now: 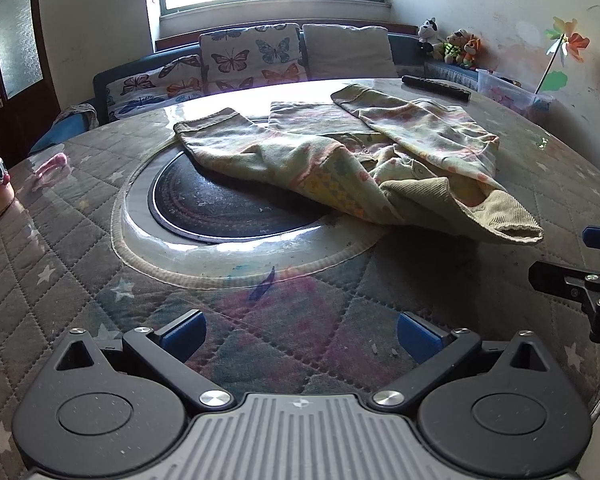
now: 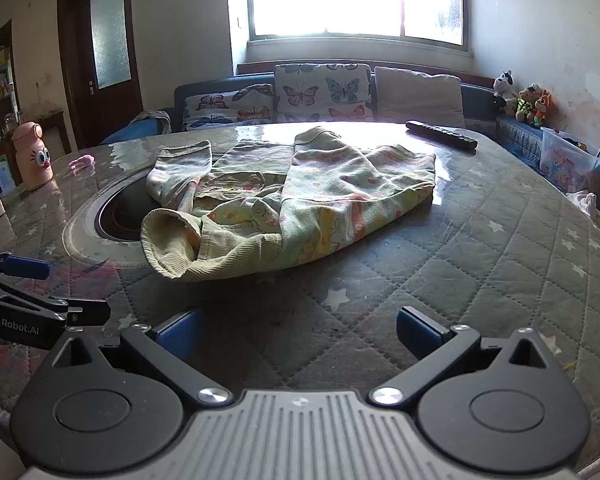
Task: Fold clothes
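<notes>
A pale green patterned child's jacket (image 1: 340, 152) with corduroy cuffs lies crumpled on the round quilted table (image 1: 80, 280), partly over the dark centre hotplate (image 1: 220, 204). It also shows in the right wrist view (image 2: 300, 200), sleeves folded over the body. My left gripper (image 1: 300, 334) is open and empty, low over the table's near edge, short of the jacket. My right gripper (image 2: 298, 330) is open and empty, also near the front edge. Each gripper shows at the side of the other's view: the right gripper (image 1: 580, 264), the left gripper (image 2: 40, 288).
A black remote (image 2: 442, 134) lies at the table's far right. A pink bottle (image 2: 32, 156) and a small pink item (image 2: 82, 164) sit at the far left. A sofa with butterfly cushions (image 2: 320, 92) stands behind, and a plastic toy box (image 2: 572, 164) at the right.
</notes>
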Available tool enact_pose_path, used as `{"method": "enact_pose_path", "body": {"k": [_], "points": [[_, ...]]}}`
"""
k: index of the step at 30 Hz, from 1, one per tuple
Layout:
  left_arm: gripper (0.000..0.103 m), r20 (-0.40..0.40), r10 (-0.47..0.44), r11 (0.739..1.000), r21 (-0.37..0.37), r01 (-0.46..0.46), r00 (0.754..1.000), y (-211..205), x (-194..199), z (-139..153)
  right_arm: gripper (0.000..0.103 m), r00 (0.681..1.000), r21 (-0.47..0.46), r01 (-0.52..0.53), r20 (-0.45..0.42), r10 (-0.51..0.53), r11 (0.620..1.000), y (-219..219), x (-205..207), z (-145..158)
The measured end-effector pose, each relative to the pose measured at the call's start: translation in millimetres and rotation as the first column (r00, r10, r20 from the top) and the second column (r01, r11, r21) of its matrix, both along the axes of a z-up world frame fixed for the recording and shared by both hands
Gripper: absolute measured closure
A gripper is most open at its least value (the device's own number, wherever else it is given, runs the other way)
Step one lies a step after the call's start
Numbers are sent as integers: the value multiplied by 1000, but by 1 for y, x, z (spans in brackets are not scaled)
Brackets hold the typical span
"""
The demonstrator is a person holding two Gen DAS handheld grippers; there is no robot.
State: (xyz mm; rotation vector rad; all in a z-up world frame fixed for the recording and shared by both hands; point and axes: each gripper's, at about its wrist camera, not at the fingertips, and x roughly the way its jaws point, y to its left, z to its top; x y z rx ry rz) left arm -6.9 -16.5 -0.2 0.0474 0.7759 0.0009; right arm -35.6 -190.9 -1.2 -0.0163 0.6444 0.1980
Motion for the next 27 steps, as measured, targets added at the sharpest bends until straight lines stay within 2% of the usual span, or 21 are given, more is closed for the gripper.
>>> {"method": "enact_pose_path", "body": {"k": [27], "points": [[0, -19, -8, 1000, 11, 9, 1000, -5, 14, -1, 0, 1000, 0, -1, -11, 1, 1000, -5, 9, -1]]}}
